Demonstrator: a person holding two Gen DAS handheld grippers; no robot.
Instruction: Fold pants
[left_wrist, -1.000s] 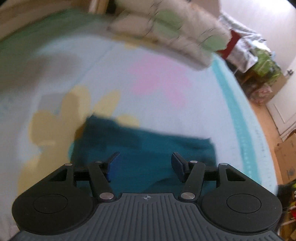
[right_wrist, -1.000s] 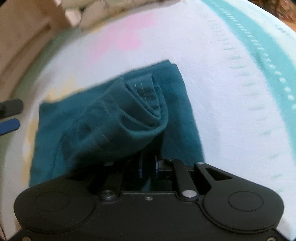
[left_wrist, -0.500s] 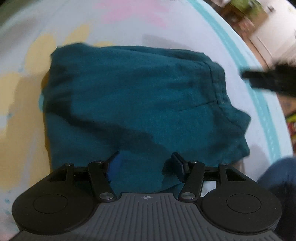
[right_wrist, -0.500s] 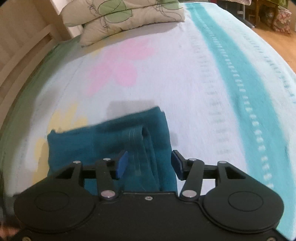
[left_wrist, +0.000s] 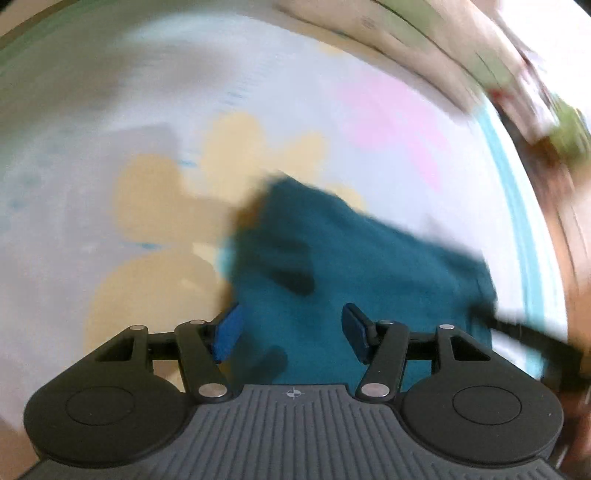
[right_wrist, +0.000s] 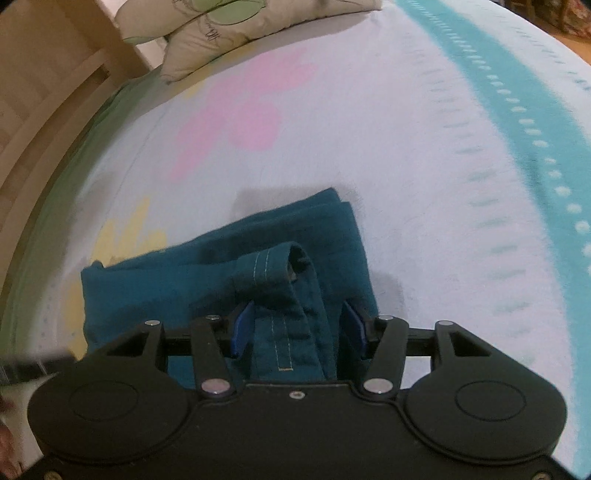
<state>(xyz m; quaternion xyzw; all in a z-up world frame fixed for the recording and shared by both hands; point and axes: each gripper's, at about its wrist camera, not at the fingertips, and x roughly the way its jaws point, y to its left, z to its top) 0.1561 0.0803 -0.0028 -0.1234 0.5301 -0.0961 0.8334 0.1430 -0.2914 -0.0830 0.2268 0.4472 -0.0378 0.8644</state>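
Close in, the right gripper (right_wrist: 297, 334) has its fingers spread around a raised stitched hem of the teal pants (right_wrist: 221, 273), not pinching it, and the left gripper (left_wrist: 291, 332) hangs spread over them, holding nothing. The pants look nearly folded into 1 compact bundle on the flowered bedsheet (right_wrist: 406, 147), that hem left to flatten. Farther off lies a pillow (right_wrist: 258, 26); nothing blocks the way.

One pair of pants (right_wrist: 229, 273), two pillows (right_wrist: 236, 33), one bed sheet (right_wrist: 406, 147) and two grippers (left_wrist: 291, 332) (right_wrist: 299, 332) are seen.
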